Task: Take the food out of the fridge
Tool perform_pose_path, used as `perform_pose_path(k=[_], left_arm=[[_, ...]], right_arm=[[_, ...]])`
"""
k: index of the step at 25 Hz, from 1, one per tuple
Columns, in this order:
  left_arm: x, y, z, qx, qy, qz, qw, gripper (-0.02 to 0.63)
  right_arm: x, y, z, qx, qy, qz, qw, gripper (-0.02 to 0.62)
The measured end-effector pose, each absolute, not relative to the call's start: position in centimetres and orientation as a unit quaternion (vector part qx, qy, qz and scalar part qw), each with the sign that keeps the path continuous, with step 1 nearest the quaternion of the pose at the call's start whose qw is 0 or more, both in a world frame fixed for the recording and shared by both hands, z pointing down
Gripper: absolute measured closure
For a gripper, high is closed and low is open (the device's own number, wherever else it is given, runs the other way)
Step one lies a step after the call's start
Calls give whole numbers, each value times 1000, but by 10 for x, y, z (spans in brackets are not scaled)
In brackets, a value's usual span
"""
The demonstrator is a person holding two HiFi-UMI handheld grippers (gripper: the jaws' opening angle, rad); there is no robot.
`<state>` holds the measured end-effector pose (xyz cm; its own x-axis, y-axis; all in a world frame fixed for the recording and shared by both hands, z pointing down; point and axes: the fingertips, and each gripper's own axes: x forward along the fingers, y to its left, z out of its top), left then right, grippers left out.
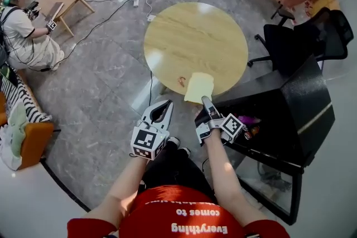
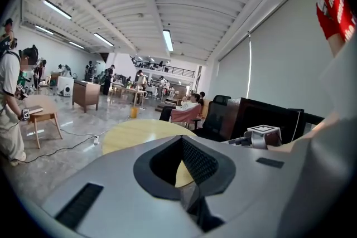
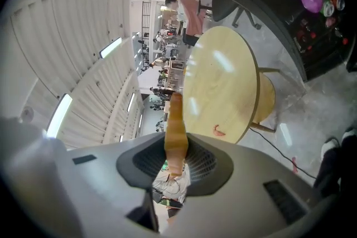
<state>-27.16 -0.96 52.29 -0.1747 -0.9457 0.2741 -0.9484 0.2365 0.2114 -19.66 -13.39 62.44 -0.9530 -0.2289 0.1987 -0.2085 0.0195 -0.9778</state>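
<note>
My left gripper [image 1: 165, 106] hangs low over the grey floor, short of the round wooden table [image 1: 195, 36]. Its jaws are brought together with nothing between them; through the hollow behind the tips, the left gripper view shows only the tabletop.

Just ahead of me a pale yellow slice of bread [image 1: 199, 86] hangs at the table's near edge. It is pinched at its rear end by my right gripper [image 1: 206, 101], whose pads are clamped on both faces. The right gripper view shows the slice [image 3: 175, 131] edge-on, running straight out from the fingers. Its long axis follows the gripper's own line and points across the table, away from me. I cannot tell whether its far end touches the wood.

A small pink curl, shrimp-like, [image 1: 182, 82] lies on the tabletop just to the left of the slice.

At far right the black fridge [image 1: 301, 103] stands open beside my right hand, well apart from the left one. On its shelf I see a purple, eggplant-like piece [image 1: 249, 119] and what look like small cans [image 3: 329, 0] next to it.

As I judge it, the slice is already out of the fridge and needs only to be lowered flat onto the table ahead. The right hand is also the nearer one for the food left inside.
</note>
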Motion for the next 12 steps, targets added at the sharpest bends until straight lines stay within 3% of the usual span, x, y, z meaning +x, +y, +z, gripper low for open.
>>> perform_pose_path(k=[12], left_arm=[[-293,-3,545,603,-774,4,195,600]], right_arm=[[-231,-173,703,-212,718,-655,-105,502]])
